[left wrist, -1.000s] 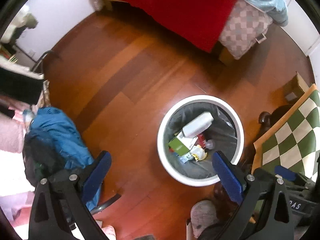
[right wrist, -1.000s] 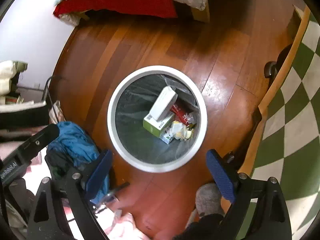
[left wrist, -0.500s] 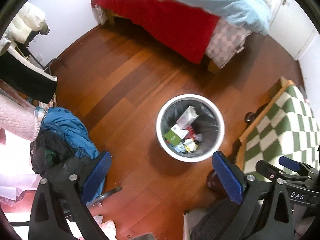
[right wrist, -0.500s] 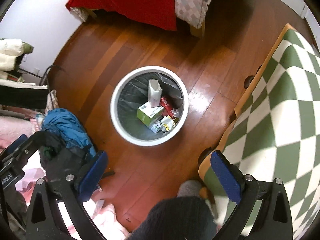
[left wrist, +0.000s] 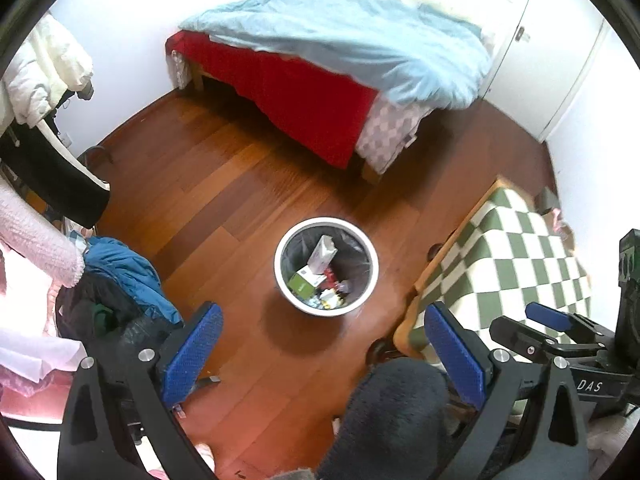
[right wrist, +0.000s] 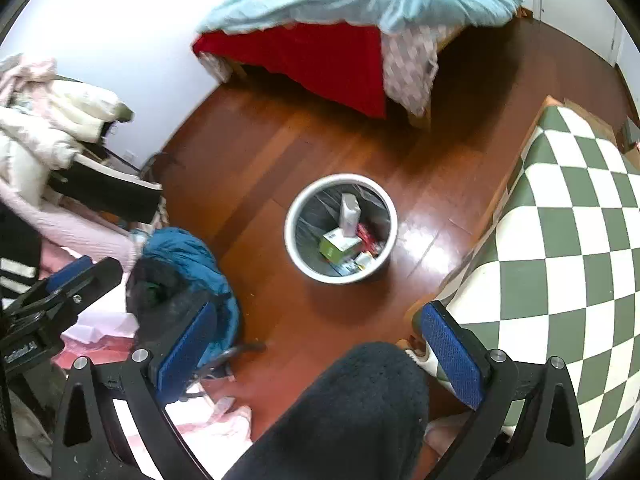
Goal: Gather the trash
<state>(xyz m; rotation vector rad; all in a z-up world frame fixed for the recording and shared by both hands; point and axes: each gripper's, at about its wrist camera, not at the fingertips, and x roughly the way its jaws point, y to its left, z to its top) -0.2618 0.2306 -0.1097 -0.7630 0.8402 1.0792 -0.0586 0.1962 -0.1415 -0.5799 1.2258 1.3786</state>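
I am holding both claws wide and empty: the left claw (left wrist: pixel 324 354) and right claw (right wrist: pixel 318 354) are pointing down at the bin (right wrist: pixel 294 254) far below, its trash (right wrist: pixel 340 246) inside.

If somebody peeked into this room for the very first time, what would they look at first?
Probably the white bin in the middle of the brown floor, with boxes and wrappers inside. Next, the bed by the far wall, with its red sheet and a light blue blanket on top. On the right is a green and white checkered cloth.
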